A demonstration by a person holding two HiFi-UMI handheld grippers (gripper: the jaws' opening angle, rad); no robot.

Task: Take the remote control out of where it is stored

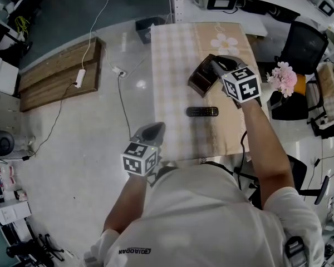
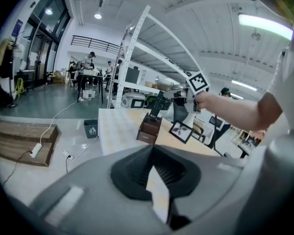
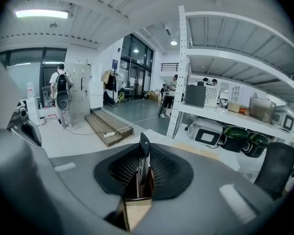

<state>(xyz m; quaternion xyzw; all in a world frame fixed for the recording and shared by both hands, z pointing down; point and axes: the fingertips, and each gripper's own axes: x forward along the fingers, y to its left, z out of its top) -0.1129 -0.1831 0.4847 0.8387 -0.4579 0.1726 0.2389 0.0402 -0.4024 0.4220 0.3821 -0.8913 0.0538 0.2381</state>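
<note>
Right tool clamps a remote edge-on, above the holder — a second remote lies on the bench. Left tool: slightly parted, empty.

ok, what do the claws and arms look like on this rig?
The left claw and right claw look alike: smooth grey moulded bodies tapering to a point, with dark ribbed pads inside. Each carries a white cube printed with black square markers. The person wears a white short-sleeved T-shirt with dark lettering; the forearms are bare.
</note>
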